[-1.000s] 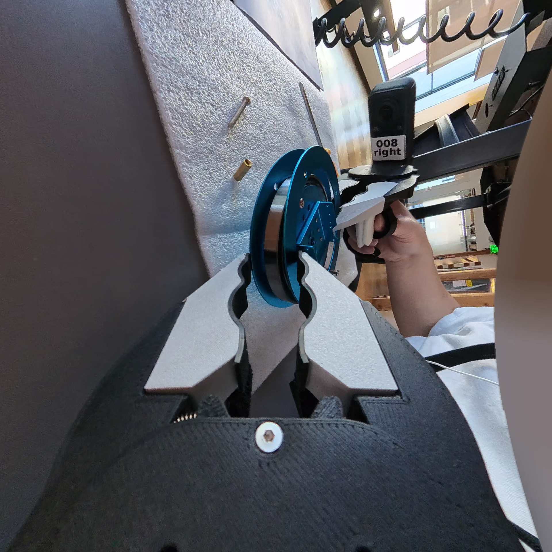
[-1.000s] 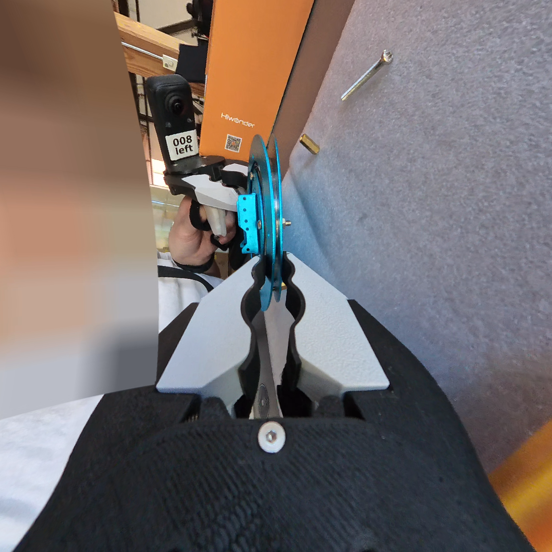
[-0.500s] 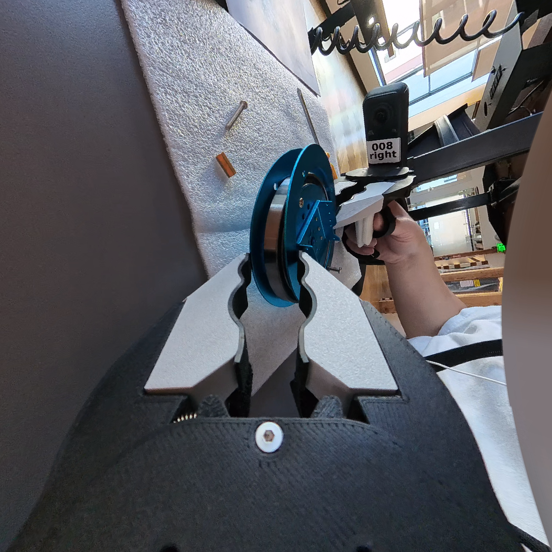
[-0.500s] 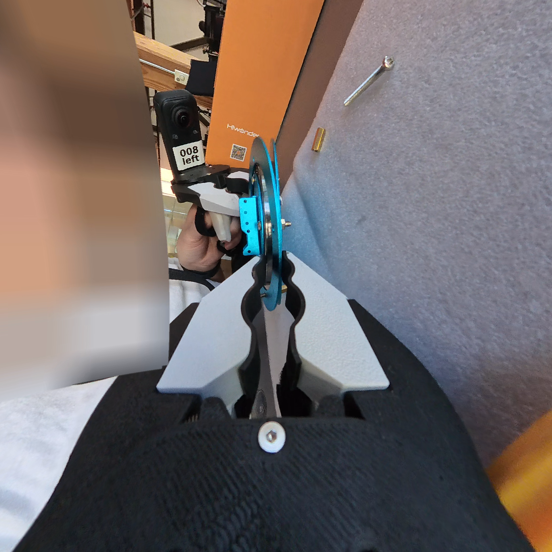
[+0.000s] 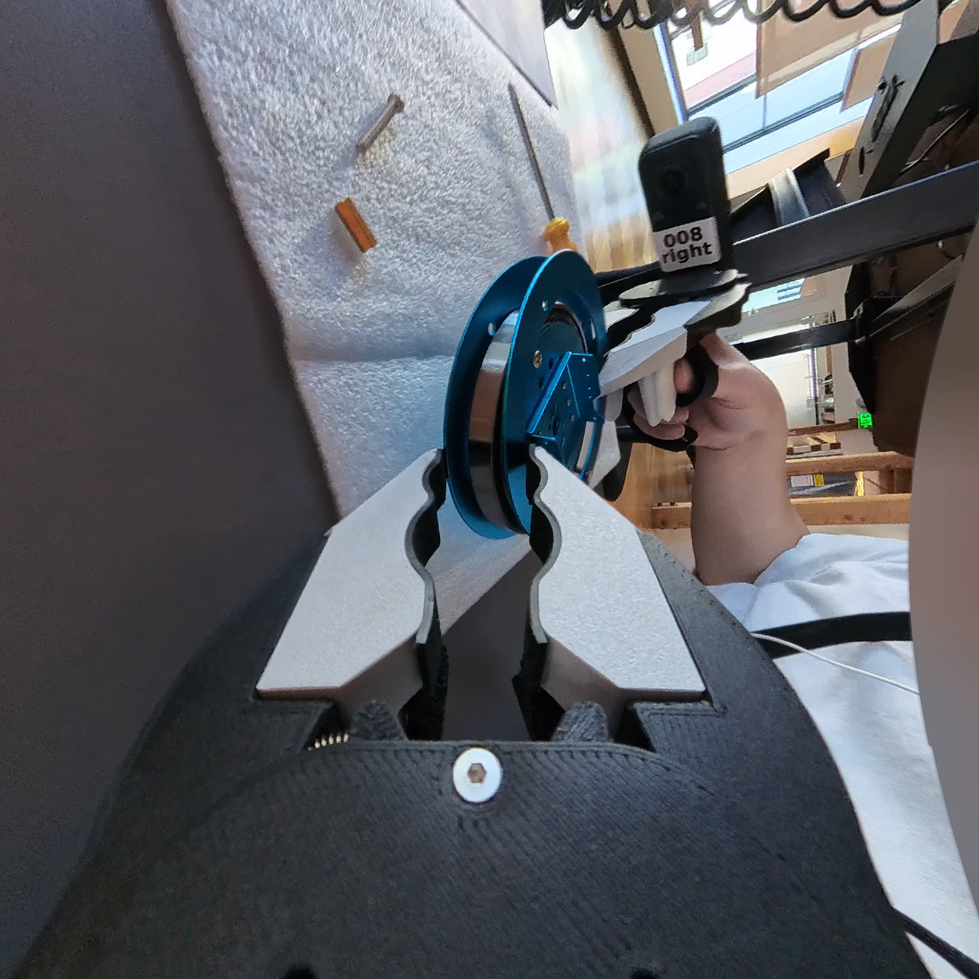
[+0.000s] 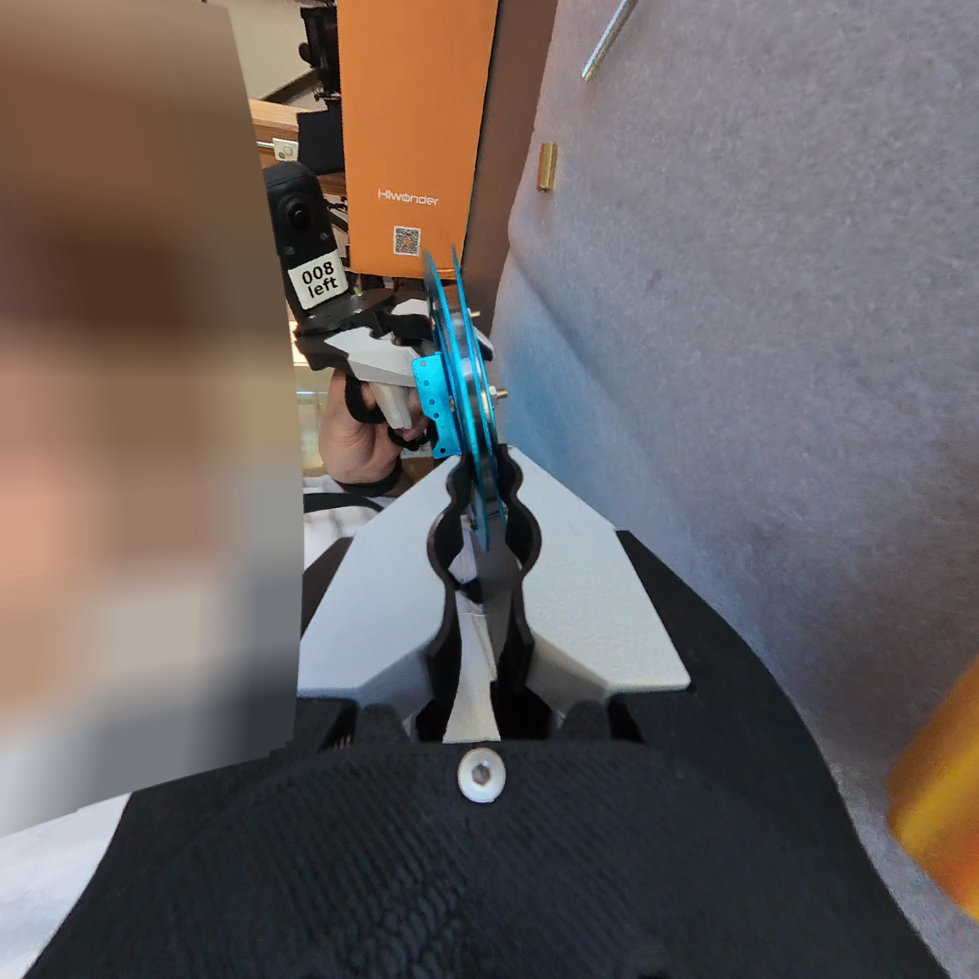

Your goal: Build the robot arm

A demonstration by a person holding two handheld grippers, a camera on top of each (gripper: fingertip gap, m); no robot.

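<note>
A blue metal wheel (image 5: 516, 392), two discs with a silver ring between them and a blue bracket on one face, is held up edge-on beside a pale foam mat (image 5: 328, 175). My left gripper (image 5: 484, 466) is shut on the wheel's lower rim, one finger on each side. My right gripper (image 6: 481, 466) is shut on the rim of the same wheel (image 6: 450, 365) from the opposite side. Each gripper also shows in the other's view: the right one (image 5: 630, 349) and the left one (image 6: 392, 352), each held by a hand.
On the foam mat (image 6: 768, 344) lie a brass standoff (image 5: 356, 222) (image 6: 546, 166), a long screw (image 5: 380, 121) (image 6: 604, 50) and a thin screwdriver with an amber knob (image 5: 555, 230). An orange box (image 6: 418, 122) stands behind. A blurred orange thing (image 6: 943, 794) is at the lower right. My hands' fingertips stand some 8 cm from each other. The long screw (image 5: 380, 121) is about 12 cm from both grippers' fingertips.
Both grippers keep their hold on the wheel. In the right wrist view the wheel has tilted, with its top leaning left. The mat and its small parts have shifted in both views.
</note>
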